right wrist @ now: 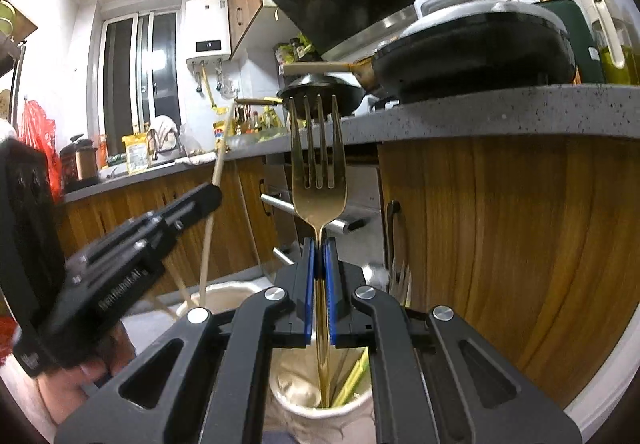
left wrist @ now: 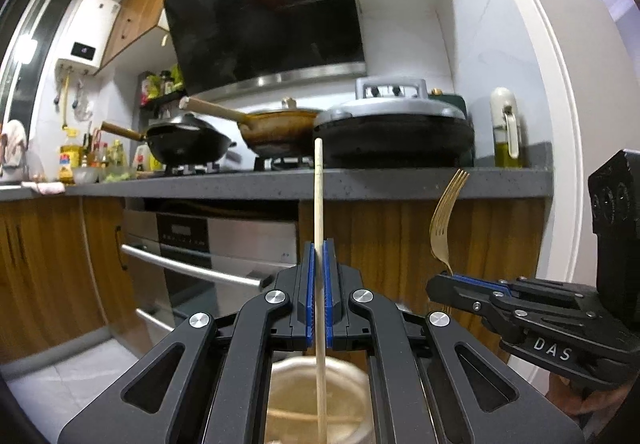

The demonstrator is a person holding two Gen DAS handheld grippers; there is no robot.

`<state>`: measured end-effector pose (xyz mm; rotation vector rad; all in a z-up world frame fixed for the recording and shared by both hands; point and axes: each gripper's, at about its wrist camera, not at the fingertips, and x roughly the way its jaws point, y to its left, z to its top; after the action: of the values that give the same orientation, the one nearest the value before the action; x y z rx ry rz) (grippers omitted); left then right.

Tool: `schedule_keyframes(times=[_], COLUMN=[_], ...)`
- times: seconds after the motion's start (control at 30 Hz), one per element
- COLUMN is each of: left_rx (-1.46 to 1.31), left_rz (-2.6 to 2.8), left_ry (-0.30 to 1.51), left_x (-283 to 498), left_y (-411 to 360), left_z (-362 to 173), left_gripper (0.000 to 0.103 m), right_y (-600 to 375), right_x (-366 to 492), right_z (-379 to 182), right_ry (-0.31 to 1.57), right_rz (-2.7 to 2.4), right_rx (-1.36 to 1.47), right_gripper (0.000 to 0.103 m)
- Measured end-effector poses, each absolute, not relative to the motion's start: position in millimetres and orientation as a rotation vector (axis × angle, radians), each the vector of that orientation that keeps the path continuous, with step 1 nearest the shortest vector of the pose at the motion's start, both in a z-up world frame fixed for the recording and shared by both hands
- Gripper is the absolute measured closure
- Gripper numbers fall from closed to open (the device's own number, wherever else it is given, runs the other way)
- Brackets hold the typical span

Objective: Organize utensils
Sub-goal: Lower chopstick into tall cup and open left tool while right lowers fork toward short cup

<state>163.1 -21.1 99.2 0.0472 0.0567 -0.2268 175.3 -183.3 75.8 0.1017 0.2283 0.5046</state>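
My left gripper [left wrist: 319, 248] is shut on a pale wooden chopstick [left wrist: 319, 195], held upright with its lower end inside a cream holder cup [left wrist: 352, 396] below the jaws. My right gripper [right wrist: 319, 244] is shut on a gold fork [right wrist: 318, 159], tines up, its handle reaching down into a second cream cup [right wrist: 296, 400] that also holds yellow-green sticks. The right gripper with the fork [left wrist: 446, 215] shows at the right of the left wrist view. The left gripper and its chopstick [right wrist: 216, 179] show at the left of the right wrist view.
A grey kitchen counter [left wrist: 280, 183] runs across ahead with a black wok [left wrist: 188, 141], a brown pan [left wrist: 280, 127], a lidded grill pan [left wrist: 392, 131] and an oil bottle [left wrist: 506, 131]. Wooden cabinets and a steel oven [left wrist: 224, 256] stand below. More forks [right wrist: 400, 284] stand behind the right gripper.
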Motion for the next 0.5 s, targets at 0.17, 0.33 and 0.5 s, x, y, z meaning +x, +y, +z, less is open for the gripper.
schedule_keyframes(times=[0.17, 0.33, 0.5], left_rx=[0.028, 0.035, 0.038], left_rz=[-0.208, -0.190, -0.183], left_ry=[0.153, 0.166, 0.156], left_x=[163.2, 157.7, 151.0], left_y=[-12.0, -6.8, -6.2], left_z=[93.6, 90.3, 91.1], left_gripper=[0.098, 0.095, 0.086], right_y=[-183.6, -181.5, -185.9], right_x=[179.3, 178.6, 179.9], right_z=[62.3, 49.2, 46.8], right_ry=[0.300, 0.335, 0.330], right_rz=[0.520, 0.504, 0.485], right_rx=[0.111, 0.089, 0.099], right_gripper=[0.098, 0.098, 0.098])
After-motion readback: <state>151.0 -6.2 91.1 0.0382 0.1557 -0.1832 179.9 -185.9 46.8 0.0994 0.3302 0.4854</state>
